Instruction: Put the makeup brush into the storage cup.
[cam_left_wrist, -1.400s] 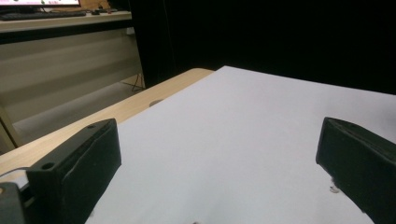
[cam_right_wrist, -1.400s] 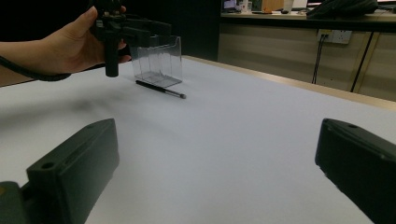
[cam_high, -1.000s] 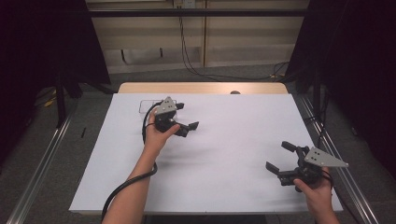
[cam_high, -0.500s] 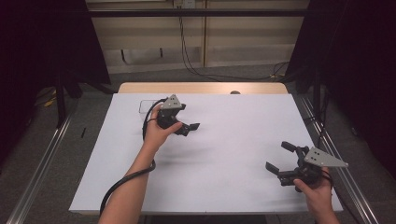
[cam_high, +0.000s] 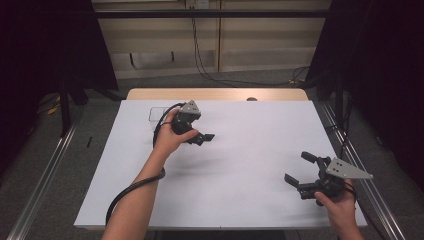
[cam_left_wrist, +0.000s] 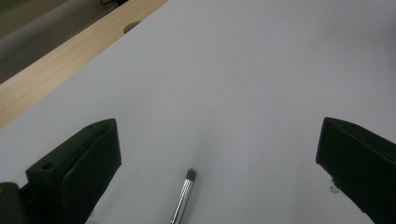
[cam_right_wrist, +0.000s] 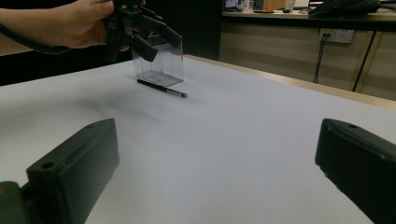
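A wooden table under a white sheet carries a clear plastic box and a slim dark pen just beside it

1. The left gripper has its two black fingers spread wide, one at each lower corner.
2. Between them, near the bottom edge, lies a thin pen with a silver ribbed barrel and a small dark tip pointing up and away.
3. The pen rests on a white sheet, apart from both fingers.
4. The bare wooden counter runs along the upper left, with a round hole in it.
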